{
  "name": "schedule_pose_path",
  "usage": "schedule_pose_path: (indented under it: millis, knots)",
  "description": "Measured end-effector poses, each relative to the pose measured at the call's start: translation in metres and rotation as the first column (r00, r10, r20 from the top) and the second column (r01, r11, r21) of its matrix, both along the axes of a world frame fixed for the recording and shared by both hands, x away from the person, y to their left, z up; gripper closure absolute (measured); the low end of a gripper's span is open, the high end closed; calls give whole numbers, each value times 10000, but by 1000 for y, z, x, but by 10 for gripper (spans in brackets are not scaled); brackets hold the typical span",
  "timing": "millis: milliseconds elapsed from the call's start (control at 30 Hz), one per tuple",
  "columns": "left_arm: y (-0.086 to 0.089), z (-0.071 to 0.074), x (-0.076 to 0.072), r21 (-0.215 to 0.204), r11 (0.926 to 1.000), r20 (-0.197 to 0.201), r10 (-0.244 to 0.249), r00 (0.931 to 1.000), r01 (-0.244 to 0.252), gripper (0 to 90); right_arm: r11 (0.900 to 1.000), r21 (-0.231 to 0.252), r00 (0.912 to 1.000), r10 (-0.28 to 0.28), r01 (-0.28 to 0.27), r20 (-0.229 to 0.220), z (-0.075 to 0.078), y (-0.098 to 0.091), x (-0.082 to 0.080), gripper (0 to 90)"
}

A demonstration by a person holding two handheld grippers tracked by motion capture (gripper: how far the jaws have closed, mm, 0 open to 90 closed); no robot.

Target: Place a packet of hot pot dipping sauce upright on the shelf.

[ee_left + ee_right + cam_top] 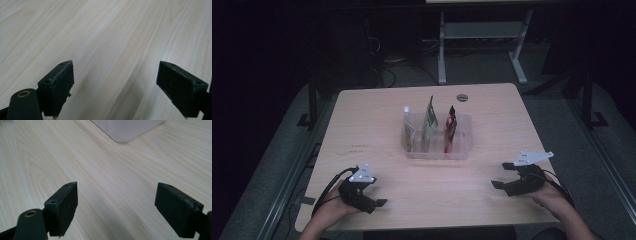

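The left gripper [379,202] is held low over the near-left part of the pale wood-grain table [362,125], w/ its black jaws spread wide; in the left gripper view nothing but bare tabletop [112,37] is seen between the two pads. Further right, at the table's centre, the clear rectangular plastic tray [437,152] is set, w/ three packets stood upright in it: a whitish pouch [408,127], a green-and-white sachet [430,120] & a dark red sachet [450,127]. The tray is kept well apart from both sets of jaws, ahead of them & between the two hands. At the near-right, the right gripper [499,175] is held w/ jaws likewise wide & nothing gripped; in the right gripper view a rounded corner of the tray [125,130] is seen beyond the pads, not between them.
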State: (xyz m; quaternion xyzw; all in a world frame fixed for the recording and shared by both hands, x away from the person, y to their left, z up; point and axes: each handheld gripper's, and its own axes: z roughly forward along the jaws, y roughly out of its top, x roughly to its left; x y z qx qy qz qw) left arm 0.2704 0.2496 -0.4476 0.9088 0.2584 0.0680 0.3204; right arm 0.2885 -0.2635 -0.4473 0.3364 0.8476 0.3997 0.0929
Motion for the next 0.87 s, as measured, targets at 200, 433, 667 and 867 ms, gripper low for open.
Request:
schedule_pose_path:
  millis: [200, 433, 667, 867]
  knots:
    - [5, -8, 1, 110, 9999, -106, -102, 9999, 103, 139, 9994, -338, 9999, 107, -106, 22, -7, 0, 3, 170]
    - [7, -10, 3, 87, 9999, -117, -146, 9998, 147, 139, 9988, -458, 9998, 150, -155, -121, -13, -1, 5, 161]
    - [7, -11, 3, 117, 9998, -77, -141, 9999, 142, 139, 9987, -429, 9996, 274, -276, -60, -13, -1, 5, 156]
    - [7, -10, 3, 122, 9999, 4, -113, 9999, 113, 139, 9988, -396, 9996, 287, -288, -31, -13, 0, 5, 149]
